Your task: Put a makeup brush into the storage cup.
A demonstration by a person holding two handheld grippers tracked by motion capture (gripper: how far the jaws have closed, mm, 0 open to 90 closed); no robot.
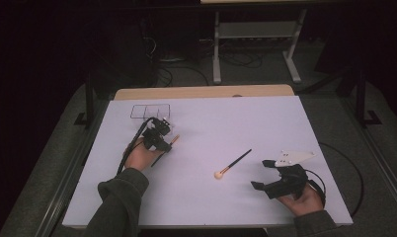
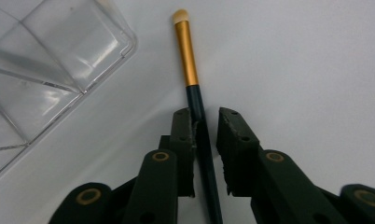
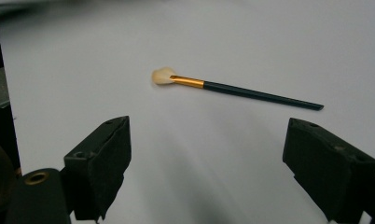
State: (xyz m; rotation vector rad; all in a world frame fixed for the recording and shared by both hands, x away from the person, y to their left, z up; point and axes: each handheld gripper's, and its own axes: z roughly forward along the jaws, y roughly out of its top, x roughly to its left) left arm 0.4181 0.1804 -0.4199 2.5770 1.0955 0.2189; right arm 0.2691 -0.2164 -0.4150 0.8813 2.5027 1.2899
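1. Left gripper (image 2: 205, 122): jaws narrowed around the dark handle of a small brush (image 2: 194, 84). The handle touches one jaw; a slim gap remains at the other.
2. The small brush's gold ferrule and pale tip point away from the gripper, just beside a clear acrylic organizer (image 2: 45, 65).
3. Right gripper (image 3: 206, 154): jaws spread wide, holding nothing.
4. A second brush (image 3: 232, 87) lies flat on the white table (image 1: 236, 123), ahead of the right gripper and apart from it.
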